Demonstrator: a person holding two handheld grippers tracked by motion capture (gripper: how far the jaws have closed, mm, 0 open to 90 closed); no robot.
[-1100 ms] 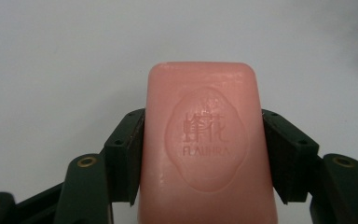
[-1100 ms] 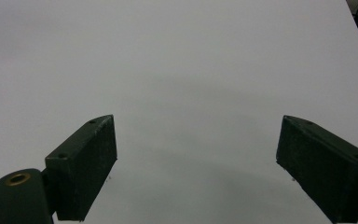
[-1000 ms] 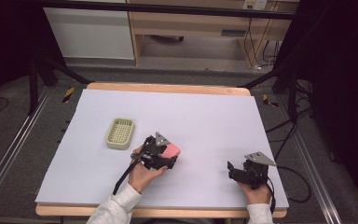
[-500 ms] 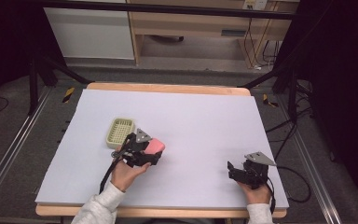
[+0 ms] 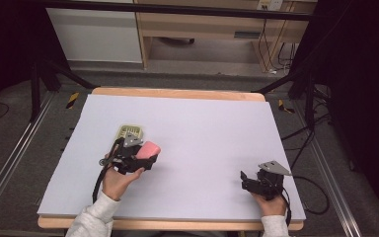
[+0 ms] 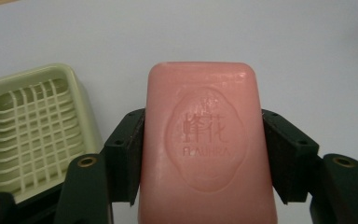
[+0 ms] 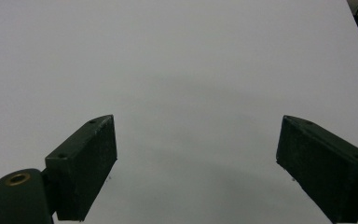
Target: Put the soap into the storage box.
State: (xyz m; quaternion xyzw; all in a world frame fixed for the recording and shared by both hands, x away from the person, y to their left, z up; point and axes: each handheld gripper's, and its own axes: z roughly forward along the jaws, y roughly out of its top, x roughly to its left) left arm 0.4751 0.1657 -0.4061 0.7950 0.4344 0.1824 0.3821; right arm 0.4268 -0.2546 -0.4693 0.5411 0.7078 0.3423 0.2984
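A pink soap bar (image 6: 205, 144) with an embossed oval stamp is clamped between the jaws of my left gripper (image 6: 203, 140), which is shut on it. In the high view the same soap bar (image 5: 148, 148) hangs in my left gripper (image 5: 148, 157) just right of the pale green soap dish (image 5: 130, 131). That slatted soap dish (image 6: 28, 130) lies low at the left in the left gripper view and holds nothing. My right gripper (image 5: 244, 178) rests near the table's front right, and in its own view the right gripper (image 7: 196, 163) stands open over bare surface.
The white tabletop (image 5: 202, 128) has a wooden rim (image 5: 177, 93) along the far edge. Black frame legs (image 5: 44, 79) and cables (image 5: 306, 128) flank the table. A cabinet (image 5: 94, 34) and a shelf stand behind it on the floor.
My left gripper has carried the soap bar leftward, up to the soap dish, and now partly covers the dish from above. The right gripper has stayed put.
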